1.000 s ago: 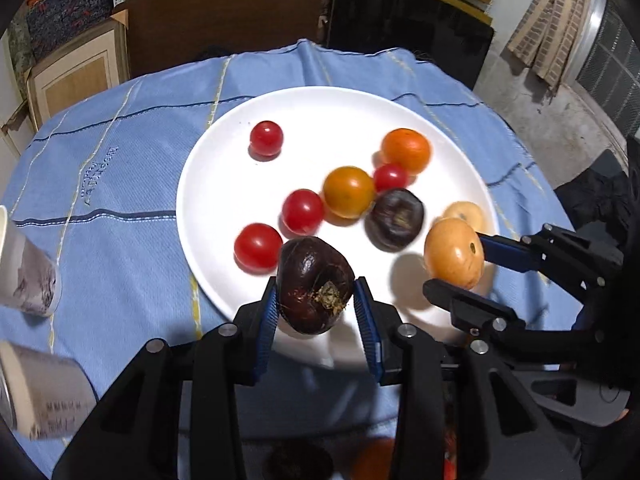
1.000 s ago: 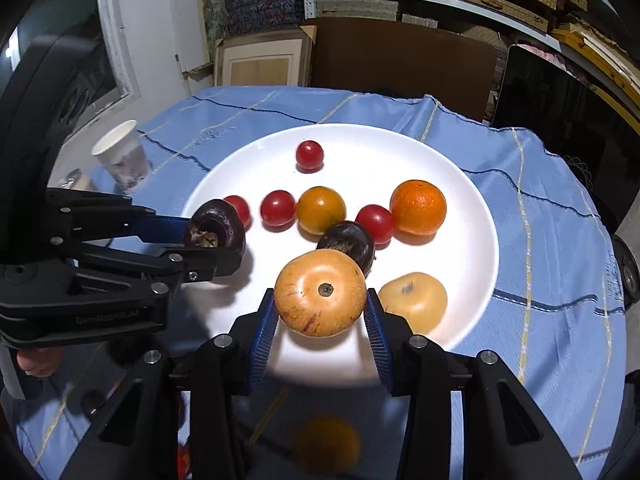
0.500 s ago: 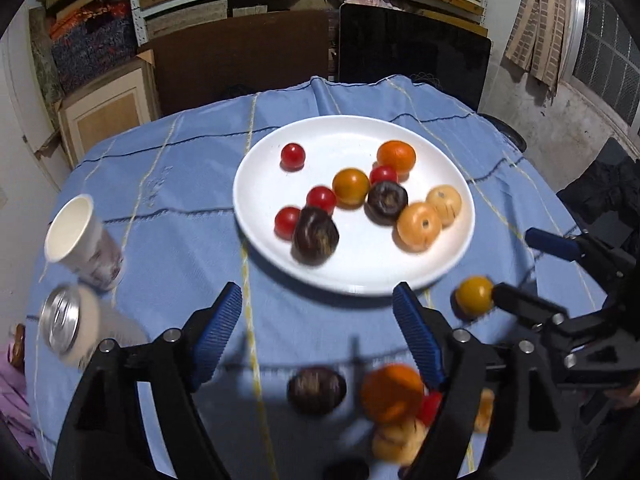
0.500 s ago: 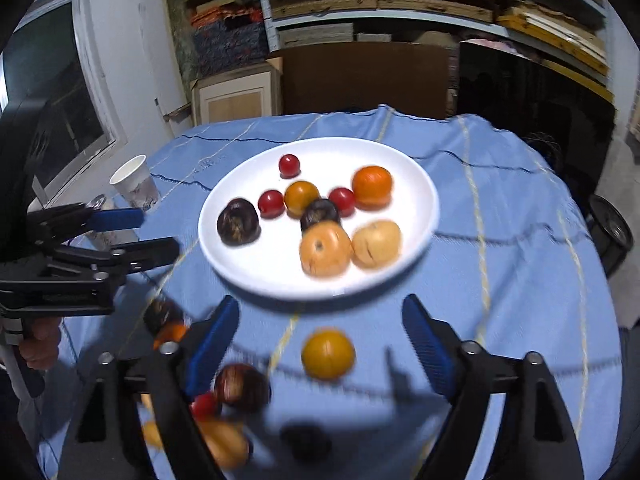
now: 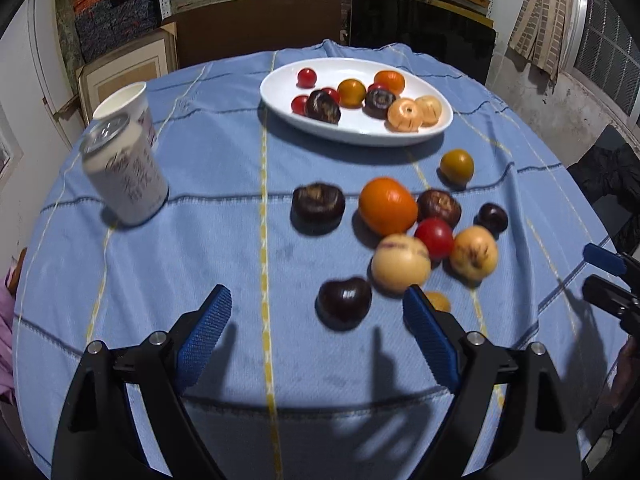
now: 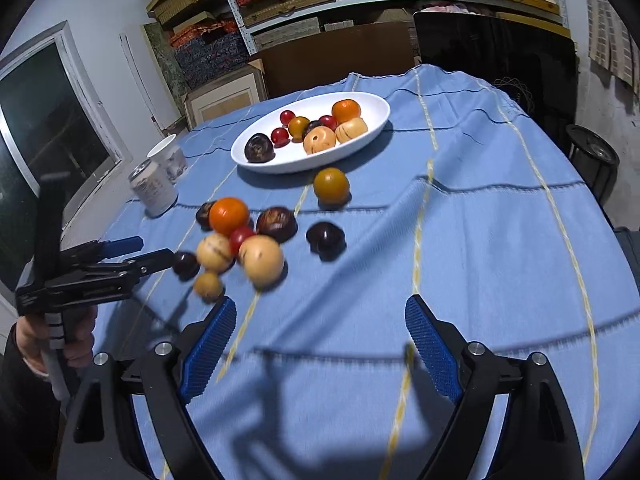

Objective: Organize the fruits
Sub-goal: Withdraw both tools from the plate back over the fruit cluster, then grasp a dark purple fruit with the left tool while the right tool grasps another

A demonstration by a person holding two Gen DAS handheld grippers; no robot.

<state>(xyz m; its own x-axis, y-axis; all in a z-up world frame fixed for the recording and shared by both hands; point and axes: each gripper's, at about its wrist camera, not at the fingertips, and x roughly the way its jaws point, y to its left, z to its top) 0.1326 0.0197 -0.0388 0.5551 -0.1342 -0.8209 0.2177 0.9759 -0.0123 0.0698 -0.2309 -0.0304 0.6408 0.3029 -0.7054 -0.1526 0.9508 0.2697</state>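
Observation:
A white plate [image 5: 280, 104] [image 6: 360, 148] at the far side of the table holds several fruits: red, orange, dark and pale ones. Loose fruits lie on the blue cloth nearer me: a big orange [image 5: 387, 205] [image 6: 228, 211], dark fruits [image 5: 318, 202] [image 5: 344, 302] [image 6: 326, 237], pale yellow fruits [image 5: 401, 263] [image 6: 262, 260], a red tomato [image 5: 434, 238] and a yellow-orange fruit [image 5: 457, 165] [image 6: 330, 185]. My left gripper [image 5: 318, 332] is open and empty, low over the near cloth, just short of a dark fruit. My right gripper [image 6: 320, 334] is open and empty, nearer than the pile.
A white can [image 5: 126, 174] [image 6: 154, 189] and a paper cup [image 5: 128, 106] [image 6: 168, 156] stand at the left of the table. The other gripper shows at the right edge of the left wrist view [image 5: 612, 280] and at the left of the right wrist view [image 6: 120, 256]. Shelves, boxes and a dark chair stand behind the table.
Both grippers let go of a dark fruit and a pale orange fruit on the plate, opened, and pulled back and down toward the near table edge.

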